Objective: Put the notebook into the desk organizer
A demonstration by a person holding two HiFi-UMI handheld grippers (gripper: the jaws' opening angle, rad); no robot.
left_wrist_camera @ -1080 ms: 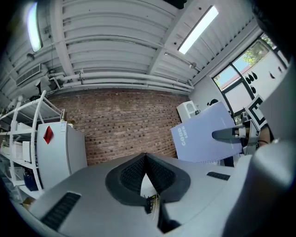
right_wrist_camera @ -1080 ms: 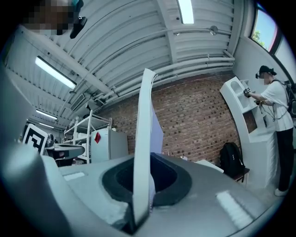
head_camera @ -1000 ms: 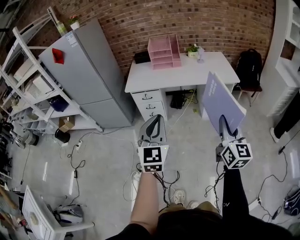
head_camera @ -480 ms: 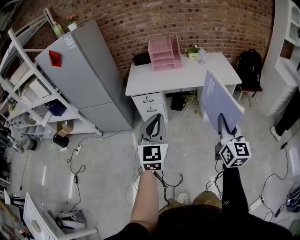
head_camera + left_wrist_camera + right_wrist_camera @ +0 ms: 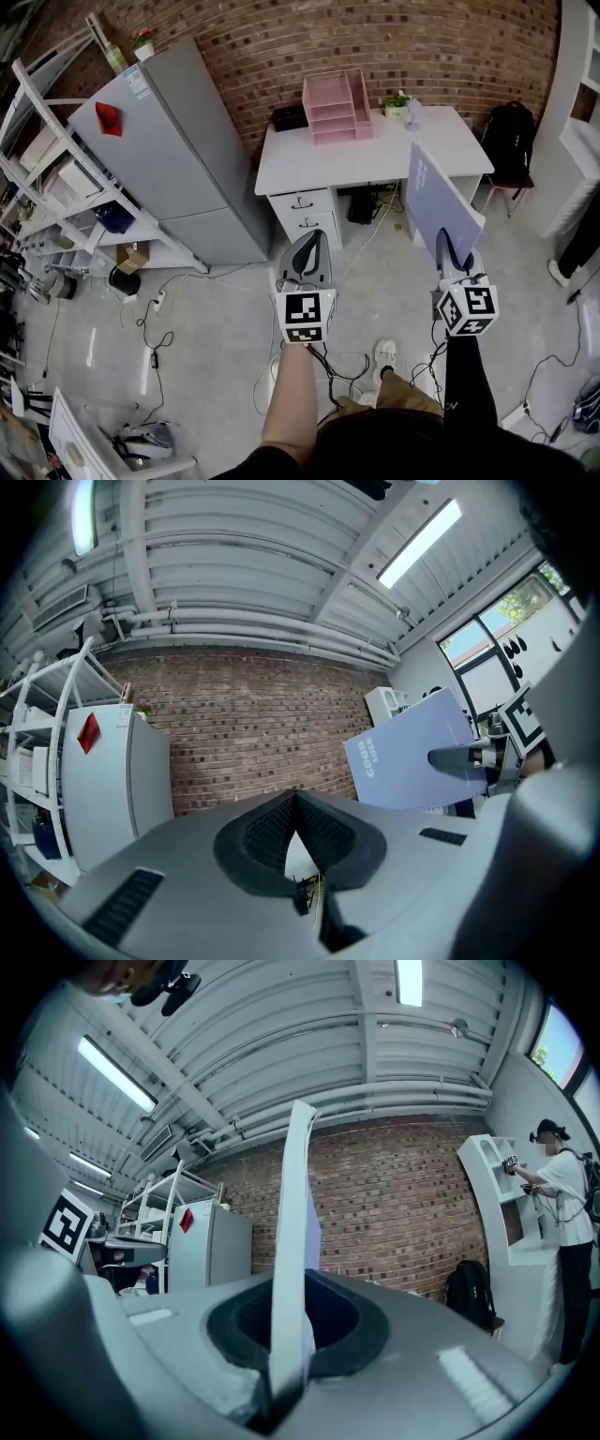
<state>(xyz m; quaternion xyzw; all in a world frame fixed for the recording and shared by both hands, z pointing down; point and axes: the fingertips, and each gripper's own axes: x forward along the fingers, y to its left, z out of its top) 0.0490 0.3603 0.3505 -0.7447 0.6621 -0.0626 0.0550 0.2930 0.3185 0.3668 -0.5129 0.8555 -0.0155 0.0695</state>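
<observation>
My right gripper (image 5: 449,246) is shut on a lavender notebook (image 5: 439,204), held upright on edge in front of the white desk (image 5: 370,155). In the right gripper view the notebook (image 5: 292,1241) stands as a thin white edge clamped between the jaws of my right gripper (image 5: 286,1372). A pink desk organizer (image 5: 336,105) with stacked trays sits at the back of the desk against the brick wall. My left gripper (image 5: 307,253) hangs over the floor to the left, shut and empty (image 5: 294,832). The left gripper view shows the notebook (image 5: 417,757) at the right.
A grey fridge (image 5: 173,155) stands left of the desk, white shelving (image 5: 56,178) further left. A small plant (image 5: 396,101) sits on the desk. A black backpack (image 5: 506,141) rests on a chair at right. Cables (image 5: 155,319) trail over the floor. A person (image 5: 562,1232) stands by a white shelf.
The view has drawn a little closer to the desk, which sits slightly lower and to the right. The person's foot has stepped forward. Both grippers keep their pose.
</observation>
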